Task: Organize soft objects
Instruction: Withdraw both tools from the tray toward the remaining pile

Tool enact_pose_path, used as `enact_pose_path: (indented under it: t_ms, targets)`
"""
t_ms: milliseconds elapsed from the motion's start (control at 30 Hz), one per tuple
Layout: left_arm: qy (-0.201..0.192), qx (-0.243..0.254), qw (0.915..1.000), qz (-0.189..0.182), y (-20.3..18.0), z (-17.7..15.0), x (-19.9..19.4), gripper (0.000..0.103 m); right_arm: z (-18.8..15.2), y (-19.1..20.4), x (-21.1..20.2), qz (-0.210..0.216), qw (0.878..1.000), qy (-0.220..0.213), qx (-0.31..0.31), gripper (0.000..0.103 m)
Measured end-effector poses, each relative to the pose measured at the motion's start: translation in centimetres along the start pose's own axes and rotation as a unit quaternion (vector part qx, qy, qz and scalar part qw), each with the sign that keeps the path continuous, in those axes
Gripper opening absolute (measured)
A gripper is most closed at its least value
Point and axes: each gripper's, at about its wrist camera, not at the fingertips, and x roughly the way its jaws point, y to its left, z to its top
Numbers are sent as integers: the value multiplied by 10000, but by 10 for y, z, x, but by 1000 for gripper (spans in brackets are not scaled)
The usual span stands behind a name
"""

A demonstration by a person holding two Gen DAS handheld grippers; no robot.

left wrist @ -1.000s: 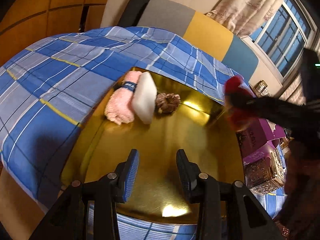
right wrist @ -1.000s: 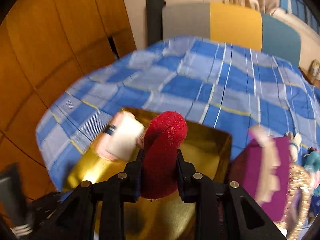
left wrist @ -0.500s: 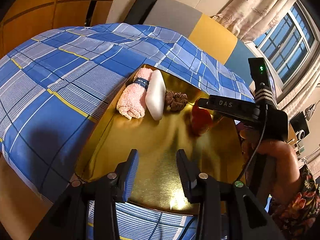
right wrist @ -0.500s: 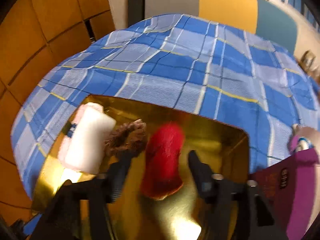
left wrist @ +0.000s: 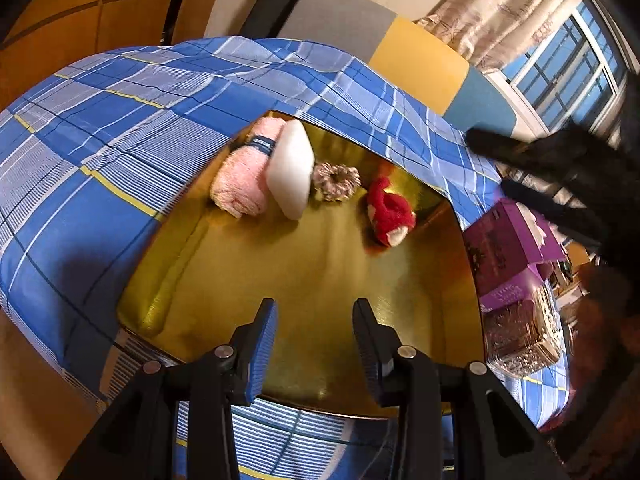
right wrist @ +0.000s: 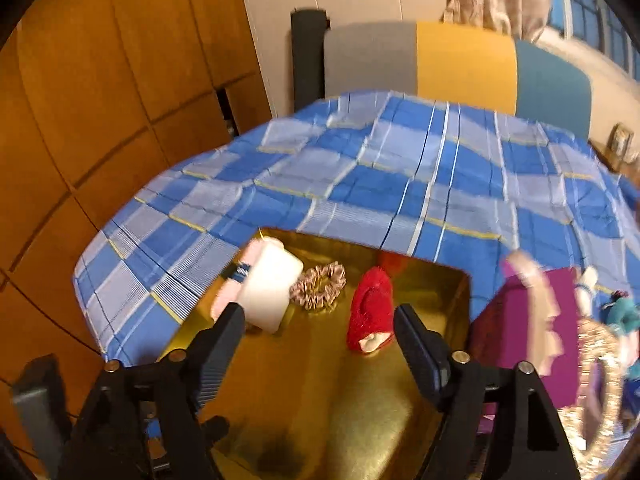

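1. Now, four soft things lie in a row at the far side of the shiny gold tray (left wrist: 320, 280), which sits on a bed with a blue checked sheet (left wrist: 100, 140).
2. First on the left is the fluffy pink rolled towel with a dark band (left wrist: 240, 184). It looks light and squashy, so the middle of the roll is a good place to pinch it.
3. Leaning on it is the smooth white puffy pad (left wrist: 290, 172). It touches the towel. It may slip, so grab it across its thin sides.
4. Next is the frilly brown and pink hair scrunchie (left wrist: 337, 181). It is floppy. Pinch one side of the ring.
5. Last is the fuzzy red sock-like toy with a white tip (left wrist: 390, 214). It lies by itself near the right wall of the tray. It is soft and light, so hold it around its middle.
6. The left hand-held gripper (left wrist: 314, 340) hangs over the near part of the tray, spread apart and holding nothing.
7. The right hand-held gripper (right wrist: 320, 344) is spread wide too, with nothing in it, above the tray.
8. Right of the tray are a purple cardboard box (left wrist: 504, 244) and a sparkly glitter box (left wrist: 520, 336).
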Motion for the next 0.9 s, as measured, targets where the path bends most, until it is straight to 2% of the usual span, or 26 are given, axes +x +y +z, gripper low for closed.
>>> enact_pose_path:
  t_ms: [167,300,667,900]
  targets:
    - [88,192,9997,-131,-17,-8,1,40,-1,-10,-46,-73,9991,-414,-2,82]
    - [149,383,9989,-221,-32,-17,1,40,-9,-34,-78,-270,9975,-622,208,84]
    - [323,768,9958,-374,-69,-37,6,41,-44,-128,-125,-1027,9872,-719,982,85]
    - [391,1067,9901,-829,-97,-49,4,41,-90,-214,-143,-1726,9683,-514,1729,86]
